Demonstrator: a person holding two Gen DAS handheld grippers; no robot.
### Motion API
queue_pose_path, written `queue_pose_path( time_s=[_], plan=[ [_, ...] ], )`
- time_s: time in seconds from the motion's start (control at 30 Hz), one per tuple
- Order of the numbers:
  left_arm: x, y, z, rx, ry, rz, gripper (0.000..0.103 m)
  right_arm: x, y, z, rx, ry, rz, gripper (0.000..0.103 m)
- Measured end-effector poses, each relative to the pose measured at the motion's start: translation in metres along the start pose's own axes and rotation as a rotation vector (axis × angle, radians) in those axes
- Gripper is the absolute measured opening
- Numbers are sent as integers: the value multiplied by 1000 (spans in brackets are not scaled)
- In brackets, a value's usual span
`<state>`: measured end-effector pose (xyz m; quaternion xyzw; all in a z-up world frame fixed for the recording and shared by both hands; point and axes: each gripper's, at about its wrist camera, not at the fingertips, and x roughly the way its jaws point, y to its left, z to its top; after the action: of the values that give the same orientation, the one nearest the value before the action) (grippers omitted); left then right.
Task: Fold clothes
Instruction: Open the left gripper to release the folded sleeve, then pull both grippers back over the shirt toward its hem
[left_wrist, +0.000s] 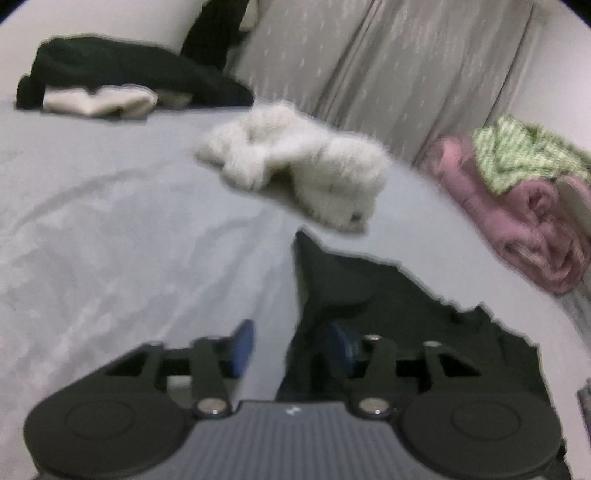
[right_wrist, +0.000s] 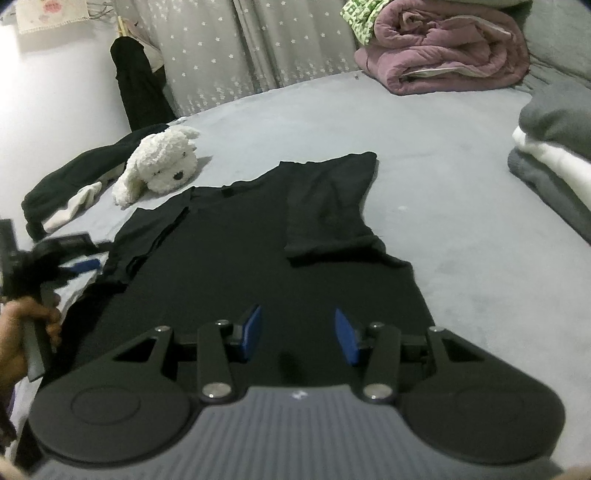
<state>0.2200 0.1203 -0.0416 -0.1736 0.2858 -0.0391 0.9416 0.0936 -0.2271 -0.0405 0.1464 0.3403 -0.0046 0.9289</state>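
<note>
A black T-shirt (right_wrist: 258, 240) lies spread flat on the grey bed sheet (right_wrist: 461, 240), with its right sleeve (right_wrist: 328, 206) and left sleeve (right_wrist: 155, 232) folded inward. My right gripper (right_wrist: 298, 334) hovers open over the shirt's near hem, nothing between its blue pads. In the left wrist view, my left gripper (left_wrist: 290, 347) is open low at the shirt's (left_wrist: 388, 306) left edge; the fabric edge runs between the fingers, ungripped. In the right wrist view the left gripper (right_wrist: 88, 264) sits beside the shirt's left side, held by a hand (right_wrist: 22, 325).
A white plush dog (right_wrist: 159, 166) lies beyond the shirt's collar. Behind it is a heap of dark and white clothes (right_wrist: 74, 181). A rolled pink quilt (right_wrist: 443, 48) with a green cloth (right_wrist: 360, 18) sits far right. Folded grey and white items (right_wrist: 554, 155) are stacked right. Curtain (right_wrist: 240, 48) behind.
</note>
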Motion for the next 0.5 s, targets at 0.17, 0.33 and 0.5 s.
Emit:
queue_pose_path(
  time_s=[0.17,0.33,0.5],
  plan=[
    [-20,-13,-11,76,-32,-75,49,3,-3,-1,4,7,-15,49],
    [-26,-25,-40,181,40,-47,50,7,-8,-6,6,32,-39,49],
    [-54,-38,-63,267,2,-25,59,8,-7,-19,-40,40,-73,49]
  ],
)
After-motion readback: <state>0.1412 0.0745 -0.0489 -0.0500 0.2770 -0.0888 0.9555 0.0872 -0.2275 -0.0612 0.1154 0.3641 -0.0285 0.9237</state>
